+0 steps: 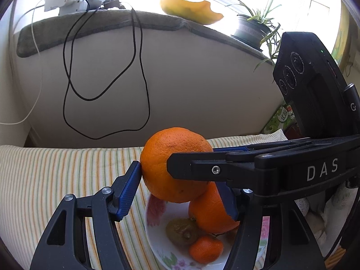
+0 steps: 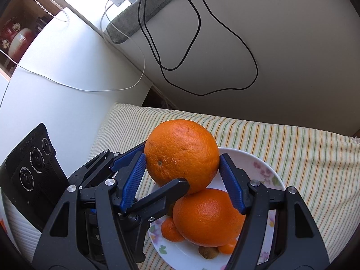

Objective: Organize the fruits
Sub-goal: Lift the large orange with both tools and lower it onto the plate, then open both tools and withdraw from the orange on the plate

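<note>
A large orange (image 1: 173,164) (image 2: 182,155) is held above a white floral bowl (image 1: 157,247) (image 2: 254,162), resting on a second orange (image 1: 211,211) (image 2: 207,218). My left gripper (image 1: 180,189) is shut on the top orange; its fingers also show in the right wrist view (image 2: 162,193). My right gripper (image 2: 182,180) is also shut on the same orange, its blue pads (image 2: 135,180) against both sides; its body crosses the left wrist view (image 1: 247,166). The bowl also holds a kiwi (image 1: 182,230) (image 2: 208,252) and a small mandarin (image 1: 205,248) (image 2: 171,229).
The bowl sits on a striped cloth (image 1: 56,180) (image 2: 292,146) in front of a beige wall (image 1: 180,78). Black cables (image 1: 108,78) (image 2: 202,45) hang from a grey ledge. Potted plants (image 1: 254,27) and a power strip (image 1: 60,2) stand on the ledge.
</note>
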{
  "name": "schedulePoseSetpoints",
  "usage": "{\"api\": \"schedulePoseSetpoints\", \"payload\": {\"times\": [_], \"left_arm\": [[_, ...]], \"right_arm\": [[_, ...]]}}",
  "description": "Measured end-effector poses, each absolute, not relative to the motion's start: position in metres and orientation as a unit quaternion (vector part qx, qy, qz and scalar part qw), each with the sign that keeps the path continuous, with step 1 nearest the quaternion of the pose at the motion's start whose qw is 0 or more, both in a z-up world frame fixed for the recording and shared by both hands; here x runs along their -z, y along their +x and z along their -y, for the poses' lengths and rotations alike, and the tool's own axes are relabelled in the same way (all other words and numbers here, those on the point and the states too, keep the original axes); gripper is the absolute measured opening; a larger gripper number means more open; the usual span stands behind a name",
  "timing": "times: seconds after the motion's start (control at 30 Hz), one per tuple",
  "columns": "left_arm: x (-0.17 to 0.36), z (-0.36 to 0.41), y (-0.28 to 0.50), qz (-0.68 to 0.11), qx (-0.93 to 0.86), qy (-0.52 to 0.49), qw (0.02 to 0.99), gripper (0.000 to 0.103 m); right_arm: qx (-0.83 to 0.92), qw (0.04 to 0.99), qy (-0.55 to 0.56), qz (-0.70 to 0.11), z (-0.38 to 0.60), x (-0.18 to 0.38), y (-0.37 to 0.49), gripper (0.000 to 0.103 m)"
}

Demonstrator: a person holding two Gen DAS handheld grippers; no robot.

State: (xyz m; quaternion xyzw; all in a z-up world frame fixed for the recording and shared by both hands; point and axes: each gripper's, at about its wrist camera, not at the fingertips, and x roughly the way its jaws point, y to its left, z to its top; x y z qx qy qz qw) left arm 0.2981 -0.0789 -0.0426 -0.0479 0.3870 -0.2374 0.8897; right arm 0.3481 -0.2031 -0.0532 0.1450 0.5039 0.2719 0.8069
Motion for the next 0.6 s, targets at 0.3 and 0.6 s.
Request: {"api": "schedulePoseSetpoints", "payload": {"times": [0.3, 0.6], "left_arm": [[0.045, 0.073, 0.304, -0.393, 0.243, -0.060, 0.885, 0.064], [0.046, 0.077, 0.294, -0.398, 0.250, -0.051, 0.881, 0.064]], "right_arm": [[-0.272, 0.803, 0.127, -0.514, 0.195, 0.059, 0.360, 0.070], [-0.272, 0.791, 0.147, -0.527, 0.197, 0.066, 0.356, 0.070]]}}
